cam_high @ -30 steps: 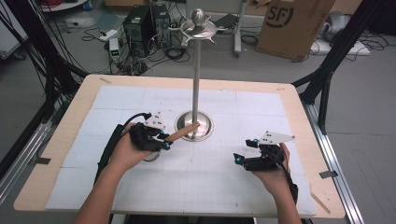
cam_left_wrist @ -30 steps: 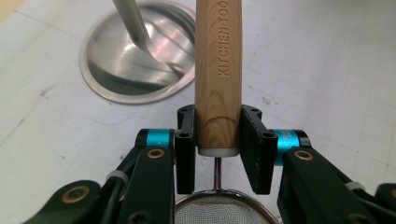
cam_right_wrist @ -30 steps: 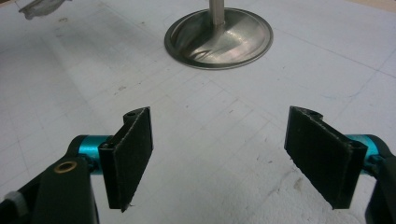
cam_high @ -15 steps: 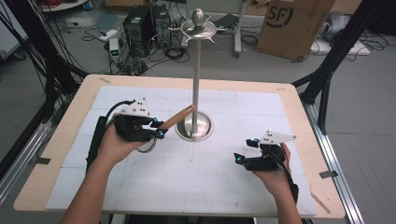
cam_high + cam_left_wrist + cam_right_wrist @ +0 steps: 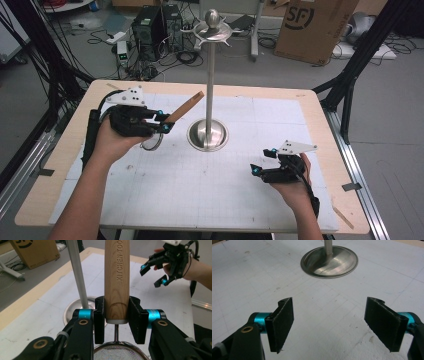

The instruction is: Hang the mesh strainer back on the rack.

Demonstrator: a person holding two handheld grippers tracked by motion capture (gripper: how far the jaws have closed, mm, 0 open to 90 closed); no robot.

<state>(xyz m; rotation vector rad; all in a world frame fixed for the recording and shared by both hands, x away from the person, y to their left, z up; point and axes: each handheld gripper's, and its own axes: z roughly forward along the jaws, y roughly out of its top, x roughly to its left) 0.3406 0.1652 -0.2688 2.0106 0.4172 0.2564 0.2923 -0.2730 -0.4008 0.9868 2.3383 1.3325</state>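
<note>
My left gripper (image 5: 167,124) is shut on the wooden handle (image 5: 186,107) of a small metal strainer, held above the table's left half. The handle slants up and to the right toward the pole (image 5: 210,85) of a steel hanging stand, and the strainer's ring (image 5: 151,142) hangs below the hand. In the left gripper view the handle (image 5: 116,277), stamped "KITCHEN TOO", stands between the jaws of the left gripper (image 5: 116,316), with the mesh bowl (image 5: 117,353) beneath. The stand's round base (image 5: 207,135) sits at mid-table and its hooks (image 5: 212,31) crown the pole. My right gripper (image 5: 262,161) rests open at front right, holding nothing (image 5: 329,320).
A white gridded mat (image 5: 200,200) covers the wooden table. On the floor behind stand a cardboard box (image 5: 312,27), a computer tower (image 5: 150,25) and loose cables. Black frame posts flank the table. The stand's base (image 5: 329,261) lies ahead of the right jaws.
The left gripper has carried the strainer up and to the left, away from the stand's base, so the handle now tilts up toward the pole. The right gripper has stayed still.
</note>
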